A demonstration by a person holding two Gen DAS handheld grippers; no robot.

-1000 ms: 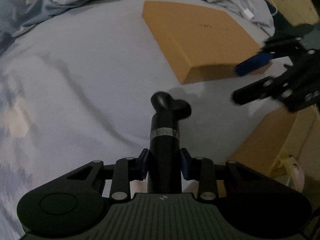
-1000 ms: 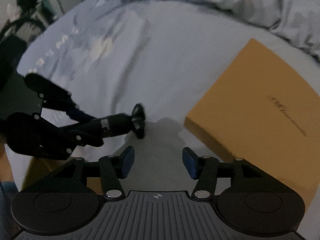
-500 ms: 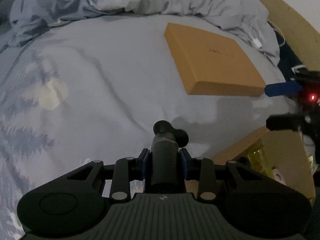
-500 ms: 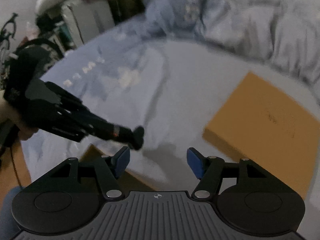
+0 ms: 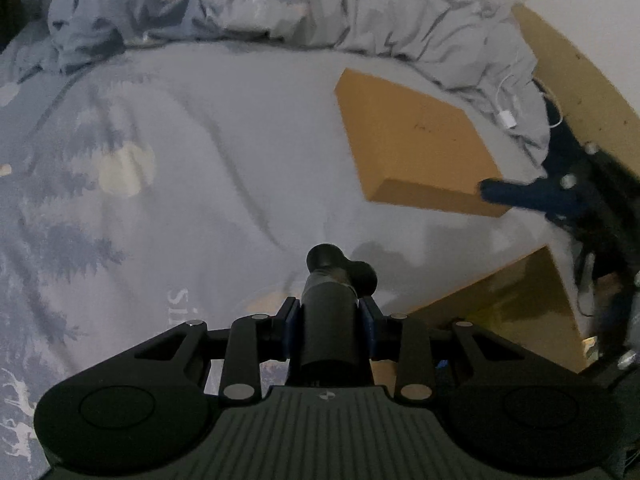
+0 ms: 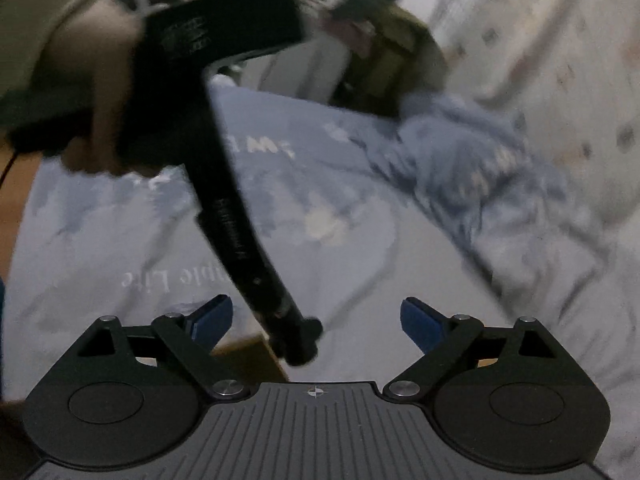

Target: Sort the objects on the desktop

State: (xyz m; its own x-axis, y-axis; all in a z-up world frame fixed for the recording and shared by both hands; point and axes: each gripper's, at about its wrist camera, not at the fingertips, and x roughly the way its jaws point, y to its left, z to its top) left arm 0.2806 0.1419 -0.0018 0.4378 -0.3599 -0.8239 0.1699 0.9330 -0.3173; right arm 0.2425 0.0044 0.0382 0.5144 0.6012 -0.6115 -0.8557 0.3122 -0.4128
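Bedsheet under tilted, gripping left tool

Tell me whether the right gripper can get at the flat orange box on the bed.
Probably yes: the right gripper is opening with nothing between its jaws, and the orange box lies uncovered on the bedsheet, beside that gripper's blue finger.

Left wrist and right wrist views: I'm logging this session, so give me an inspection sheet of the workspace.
Surface: grey printed bedsheet, creased.
Job's things: black cylindrical tool; closed flat orange box; open cardboard box, contents unclear.
Clutter: rumpled duvet.
Grippers: left gripper clamps the tool; right gripper with jaws opening, nothing between the pads.
Cables: white cable with plug on the duvet.
Surroundings: wooden bed frame; background blurred.
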